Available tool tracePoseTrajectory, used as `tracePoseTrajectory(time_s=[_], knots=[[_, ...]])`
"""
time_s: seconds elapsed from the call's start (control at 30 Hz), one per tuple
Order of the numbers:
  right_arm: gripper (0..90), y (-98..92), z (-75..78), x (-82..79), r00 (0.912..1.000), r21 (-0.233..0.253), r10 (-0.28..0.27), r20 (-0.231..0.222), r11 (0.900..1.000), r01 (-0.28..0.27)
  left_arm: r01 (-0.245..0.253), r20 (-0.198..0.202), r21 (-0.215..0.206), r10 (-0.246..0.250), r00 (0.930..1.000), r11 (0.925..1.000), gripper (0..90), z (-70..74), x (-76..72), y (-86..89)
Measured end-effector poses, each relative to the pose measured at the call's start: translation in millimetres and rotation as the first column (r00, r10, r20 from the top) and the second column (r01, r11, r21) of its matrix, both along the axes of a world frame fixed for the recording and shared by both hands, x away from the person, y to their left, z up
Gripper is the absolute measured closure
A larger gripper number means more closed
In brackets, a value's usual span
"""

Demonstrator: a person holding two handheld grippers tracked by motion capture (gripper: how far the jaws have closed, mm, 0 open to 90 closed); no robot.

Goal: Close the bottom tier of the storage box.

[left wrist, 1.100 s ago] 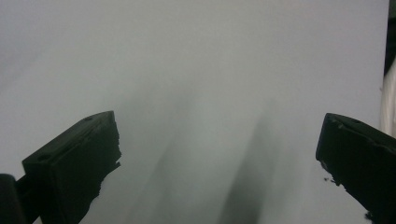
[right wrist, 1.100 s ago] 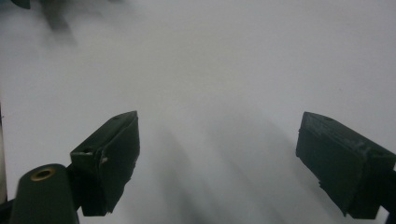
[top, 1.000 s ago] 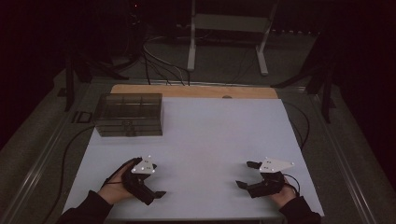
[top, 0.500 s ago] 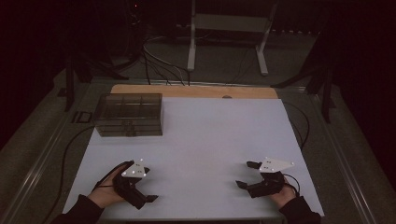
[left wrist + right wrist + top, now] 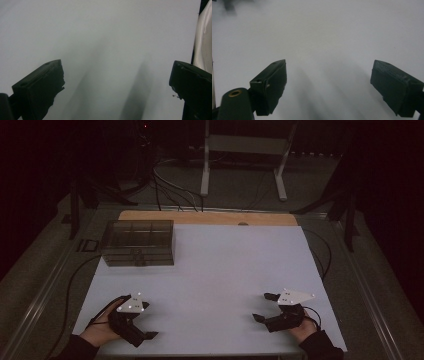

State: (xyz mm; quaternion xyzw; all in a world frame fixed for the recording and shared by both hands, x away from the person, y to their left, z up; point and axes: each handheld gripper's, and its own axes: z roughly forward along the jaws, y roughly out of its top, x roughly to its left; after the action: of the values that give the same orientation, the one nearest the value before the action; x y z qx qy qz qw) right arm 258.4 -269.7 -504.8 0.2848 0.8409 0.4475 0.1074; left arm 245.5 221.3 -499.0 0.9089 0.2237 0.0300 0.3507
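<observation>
My left gripper (image 5: 146, 322) rests low over the white table (image 5: 225, 270) near its front left corner, held by a hand. In the left gripper view its two black jaws stand wide apart, so the left gripper (image 5: 116, 82) is open over bare white surface. My right gripper (image 5: 263, 307) sits near the front right corner and points toward the table's middle. In the right gripper view the right gripper (image 5: 329, 82) is open too, and only the table surface lies between its jaws.
A smoky translucent compartment box (image 5: 138, 242) stands at the back left of the table. A wooden strip (image 5: 207, 217) runs along the far edge. Cables and a metal stand (image 5: 240, 150) lie on the dark floor beyond. A pale surface (image 5: 203, 37) shows past the table's edge.
My left gripper has drawn back toward the front left corner and turned a little. The right gripper has stayed put, and both remain open.
</observation>
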Motion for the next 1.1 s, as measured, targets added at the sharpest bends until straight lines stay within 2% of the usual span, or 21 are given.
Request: tracePoseTrajectory(time_s=[0.27, 0.73, 1.1], knots=[[13.8, -1.0, 0.1, -0.1, 1.0000, 0.002, -0.001, 0.001, 1.000, 0.001, -0.020, -0.003, 0.009, 0.020, 0.9998, 0.9998, 0.1, -2.7, -1.3, 9.6], [13.8, -1.6, 0.0, 0.2, 1.0000, 0.000, -0.003, -0.001, 1.000, 0.003, -0.008, 0.001, -0.020, 0.008, 1.0000, 0.9998, 0.2, -3.5, -2.8, 6.8], [13.8, -1.7, -0.4, 0.1, 1.0000, -0.003, 0.000, 0.001, 1.000, 0.000, -0.012, 0.000, -0.020, 0.012, 0.9999, 0.9997, 0.2, -4.5, -3.8, 6.3]])
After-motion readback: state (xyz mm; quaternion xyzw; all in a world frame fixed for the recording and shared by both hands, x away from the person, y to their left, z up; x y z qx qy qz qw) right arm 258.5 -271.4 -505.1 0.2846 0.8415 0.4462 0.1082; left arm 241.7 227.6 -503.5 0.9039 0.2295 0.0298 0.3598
